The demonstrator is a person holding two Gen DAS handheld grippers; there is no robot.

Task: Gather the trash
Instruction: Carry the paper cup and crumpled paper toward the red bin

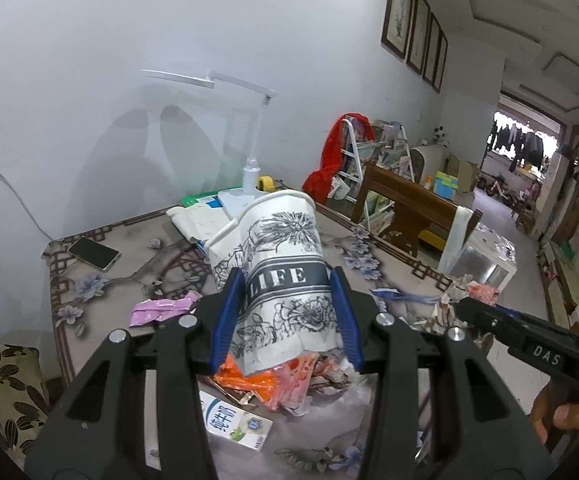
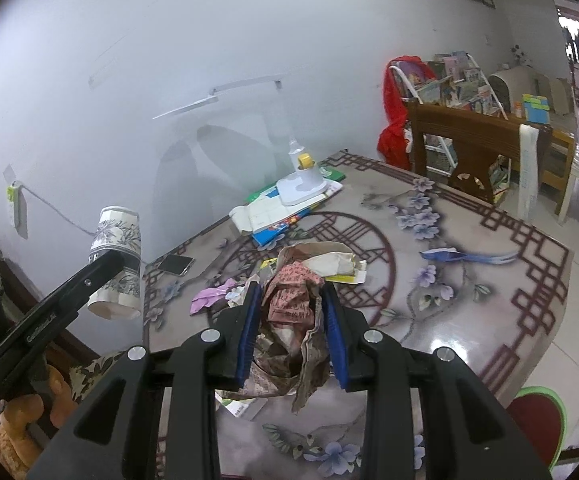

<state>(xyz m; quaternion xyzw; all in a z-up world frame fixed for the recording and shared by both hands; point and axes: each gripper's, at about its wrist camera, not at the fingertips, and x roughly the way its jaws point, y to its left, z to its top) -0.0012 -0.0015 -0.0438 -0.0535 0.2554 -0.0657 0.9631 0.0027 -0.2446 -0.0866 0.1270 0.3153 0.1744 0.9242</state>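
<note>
hiding the cup's (image 1: pixel 277 276) sides, left tongs (image 1: pixel 287 312), wad (image 2: pixel 293 304) half-buried in right tongs (image 2: pixel 291 312)

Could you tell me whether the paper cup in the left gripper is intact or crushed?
Crushed: the paper cup has a buckled rim and dented wall between the left gripper pads.

One paper cup (image 1: pixel 277 276), one phone (image 1: pixel 94 253), one desk lamp (image 2: pixel 303 184), four framed pictures (image 1: pixel 417 32), one pink wrapper (image 1: pixel 161 309).

Left black two-finger gripper with blue pads (image 1: pixel 285 312) clamps a crushed paper cup (image 1: pixel 277 276), pointing downward. Right black blue-padded gripper (image 2: pixel 289 328) pinches crumpled printed paper (image 2: pixel 293 308).
</note>
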